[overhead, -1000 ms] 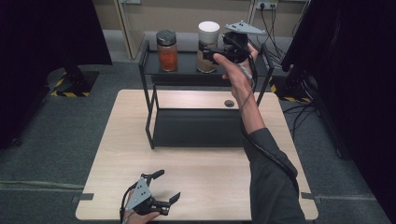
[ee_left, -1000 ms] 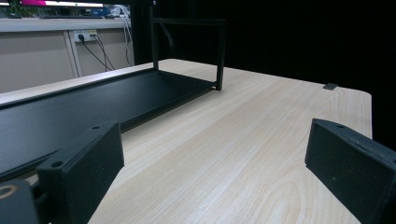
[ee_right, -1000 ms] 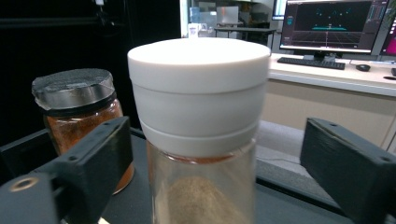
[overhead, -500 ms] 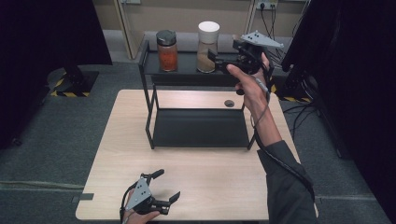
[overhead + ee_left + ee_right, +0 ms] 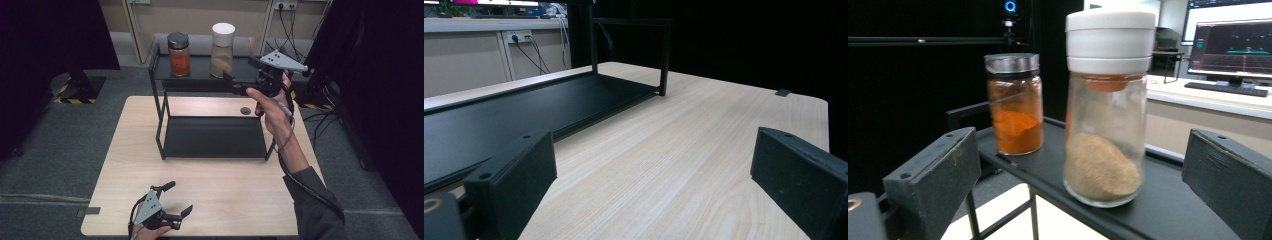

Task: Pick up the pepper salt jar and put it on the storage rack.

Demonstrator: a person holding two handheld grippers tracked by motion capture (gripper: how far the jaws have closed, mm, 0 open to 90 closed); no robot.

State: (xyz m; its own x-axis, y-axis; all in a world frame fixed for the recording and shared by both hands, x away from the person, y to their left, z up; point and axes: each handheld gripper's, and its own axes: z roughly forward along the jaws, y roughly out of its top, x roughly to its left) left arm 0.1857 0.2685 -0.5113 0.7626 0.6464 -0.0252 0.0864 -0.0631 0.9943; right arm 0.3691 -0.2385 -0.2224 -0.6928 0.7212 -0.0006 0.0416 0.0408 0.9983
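Right gripper (image 5: 231, 82): jaws just opened, now spread, nothing between; pulled back right of white-lid jar (image 5: 223, 49), clear of it. Jar upright on rack top shelf (image 5: 200, 75), far side of desk (image 5: 220, 185), orange jar (image 5: 179, 53) left of it. Reads as placement done. Left gripper (image 5: 179, 199) spread, empty, near desk edge.

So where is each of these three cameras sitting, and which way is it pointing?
High view: above the table's near side, looking forward and down at the light wooden table and black metal two-tier rack; both forearms and grippers show.
Left gripper view: low over the table, facing the rack's bottom shelf; its two black jaws stand open.
Right gripper view: level with the top shelf, facing the white-lidded glass jar of tan powder; jaws open, just widened.
Shared: the high and right gripper views both show that jar.
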